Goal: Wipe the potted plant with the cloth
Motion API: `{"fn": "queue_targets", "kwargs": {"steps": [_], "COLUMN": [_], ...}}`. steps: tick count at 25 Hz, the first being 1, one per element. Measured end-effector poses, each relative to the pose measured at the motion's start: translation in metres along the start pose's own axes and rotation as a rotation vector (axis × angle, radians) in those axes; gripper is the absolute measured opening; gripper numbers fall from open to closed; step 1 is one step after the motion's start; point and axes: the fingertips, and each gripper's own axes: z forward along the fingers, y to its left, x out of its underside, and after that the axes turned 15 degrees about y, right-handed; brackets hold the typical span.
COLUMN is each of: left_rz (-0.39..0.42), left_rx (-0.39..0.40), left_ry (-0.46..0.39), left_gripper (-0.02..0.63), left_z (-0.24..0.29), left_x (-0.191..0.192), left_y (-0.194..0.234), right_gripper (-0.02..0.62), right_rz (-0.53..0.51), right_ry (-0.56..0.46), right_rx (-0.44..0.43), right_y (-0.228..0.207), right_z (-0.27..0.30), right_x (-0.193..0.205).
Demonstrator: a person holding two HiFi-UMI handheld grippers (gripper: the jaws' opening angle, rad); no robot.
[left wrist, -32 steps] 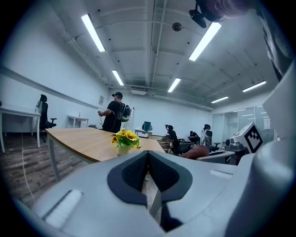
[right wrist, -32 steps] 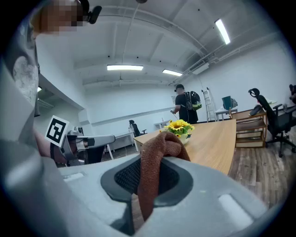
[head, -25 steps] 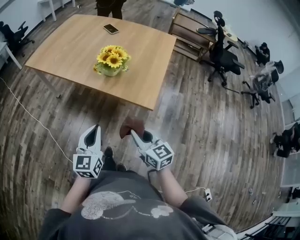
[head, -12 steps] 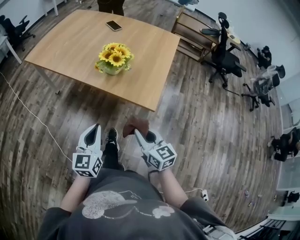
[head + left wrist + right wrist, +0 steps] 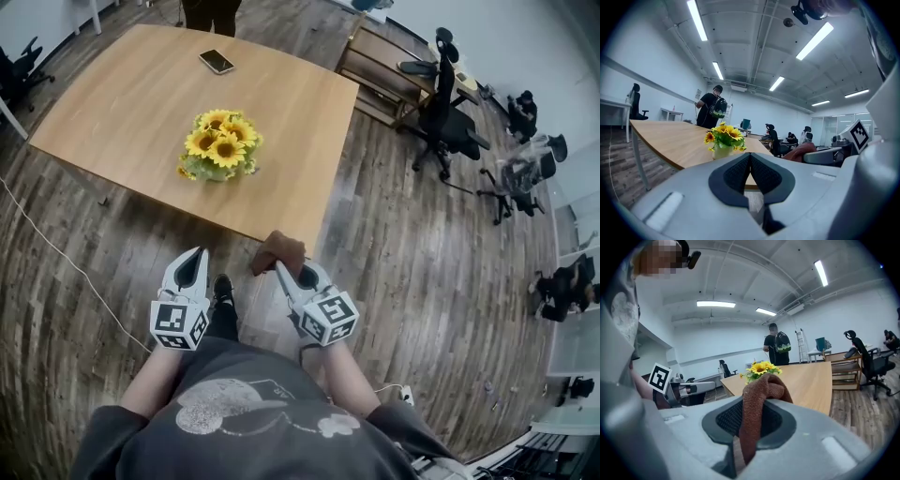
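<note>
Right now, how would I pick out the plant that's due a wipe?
Find the big wooden table in the middle of the plank floor. Toward its near edge stands the potted plant: yellow sunflowers in a pale pot. Its only neighbour there, a flat dark phone, lies at the far side.

potted plant: yellow sunflower-type blooms, green leaves, pale green pot. Upright on the wooden table, about mid-width, closer to the near edge than the far one.

cloth: reddish-brown, coarse knit texture, bunched up. Pinched between the jaws of the right gripper; folded lump bulges out past the tips, tail hangs down between the pads. In the head view it's right by the table's near edge, well apart from the plant.
</note>
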Motion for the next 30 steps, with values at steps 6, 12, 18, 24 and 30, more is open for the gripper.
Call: {"fn": "queue_targets", "kwargs": {"steps": [6, 12, 18, 24, 30], "left_rz": [0.08, 0.083, 0.121, 0.213, 0.237], "left_rx": [0.035, 0.015, -0.037, -0.065, -0.046], "left_ry": [0.045, 0.118, 0.161, 0.218, 0.215], "left_gripper": [0.086, 0.192, 0.313, 0.443, 0.46], "left_z": [0.064, 0.119, 0.163, 0.194, 0.213], "left_x": [-0.021, -0.019, -0.019, -0.015, -0.023], "left_y": [0.016, 0.044, 0.079, 0.097, 0.101], "right_gripper": [0.046, 0.046, 0.046, 0.046, 0.049], "right_rz": [0.037, 0.059, 0.099, 0.108, 0.074], "right_ry": [0.021, 0.054, 0.076, 0.089, 0.128], "right_rx": [0.044, 0.073, 0.109, 0.133, 0.132], "right_y": [-0.04, -0.065, -0.101, -0.129, -0.146], "right_z": [0.032, 0.066, 0.093, 0.121, 0.149], "right_x": [-0.033, -0.054, -0.067, -0.078, -0.089]}}
